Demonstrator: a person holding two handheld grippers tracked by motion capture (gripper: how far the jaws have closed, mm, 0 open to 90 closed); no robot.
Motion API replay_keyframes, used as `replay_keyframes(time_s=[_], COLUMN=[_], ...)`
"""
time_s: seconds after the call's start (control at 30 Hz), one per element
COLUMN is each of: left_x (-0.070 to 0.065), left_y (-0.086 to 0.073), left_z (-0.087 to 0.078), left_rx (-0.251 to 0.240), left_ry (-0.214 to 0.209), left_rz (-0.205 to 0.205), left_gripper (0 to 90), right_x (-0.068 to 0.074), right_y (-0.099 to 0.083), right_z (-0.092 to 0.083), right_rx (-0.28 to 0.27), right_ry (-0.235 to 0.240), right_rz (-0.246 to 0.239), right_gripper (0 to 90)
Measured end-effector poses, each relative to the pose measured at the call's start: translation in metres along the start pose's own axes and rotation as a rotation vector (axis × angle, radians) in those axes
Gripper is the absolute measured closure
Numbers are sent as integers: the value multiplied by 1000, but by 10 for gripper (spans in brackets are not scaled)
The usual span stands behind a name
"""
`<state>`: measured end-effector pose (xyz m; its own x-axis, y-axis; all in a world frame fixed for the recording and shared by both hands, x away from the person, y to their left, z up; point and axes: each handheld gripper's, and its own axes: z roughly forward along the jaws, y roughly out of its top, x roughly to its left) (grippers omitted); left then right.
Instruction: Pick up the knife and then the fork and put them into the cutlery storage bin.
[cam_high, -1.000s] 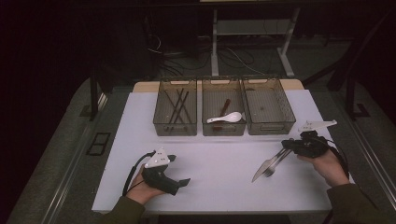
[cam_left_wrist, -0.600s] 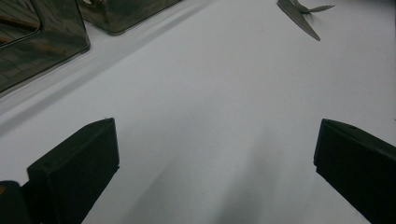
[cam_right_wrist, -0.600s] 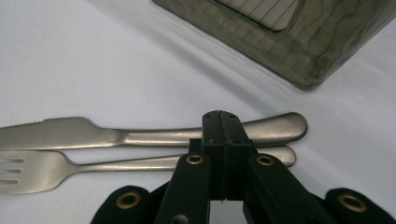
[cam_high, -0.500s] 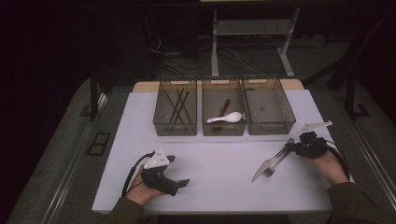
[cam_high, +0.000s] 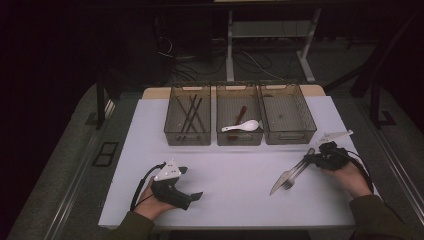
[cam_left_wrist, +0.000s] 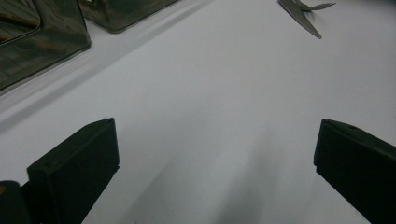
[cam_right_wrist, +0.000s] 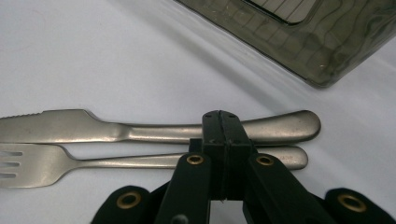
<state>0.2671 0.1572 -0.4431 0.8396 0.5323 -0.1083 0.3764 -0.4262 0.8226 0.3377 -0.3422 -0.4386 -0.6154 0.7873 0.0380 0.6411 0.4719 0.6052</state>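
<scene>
White worktop (cam_high: 235, 175), dark room behind. Right gripper (cam_right_wrist: 220, 122) has its jaws fully closed, nothing between them, tips over the handles of a matte steel table knife (cam_right_wrist: 140, 127) and a steel fork (cam_right_wrist: 116, 162). Both lie flat, side by side, just right-front of the rightmost of three smoky clear plastic bins (cam_high: 287, 119). Left gripper (cam_left_wrist: 215, 154), far left-front of that bin, jaws wide open over bare worktop.

Knife (cam_high: 281, 179) and fork (cam_high: 295, 175) lie side by side before the right bin (cam_high: 288, 116).
</scene>
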Motion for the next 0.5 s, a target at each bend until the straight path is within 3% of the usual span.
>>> replay_keyframes(time_s=[0.5], left_x=[0], left_y=[0], left_z=[0], left_rx=[0], left_ry=[-1], left_rz=[-1], left_gripper=[0], right_x=[1], right_y=[-5], right_z=[-2], right_rx=[43], right_ry=[-9], right_rz=[-17], right_gripper=[895])
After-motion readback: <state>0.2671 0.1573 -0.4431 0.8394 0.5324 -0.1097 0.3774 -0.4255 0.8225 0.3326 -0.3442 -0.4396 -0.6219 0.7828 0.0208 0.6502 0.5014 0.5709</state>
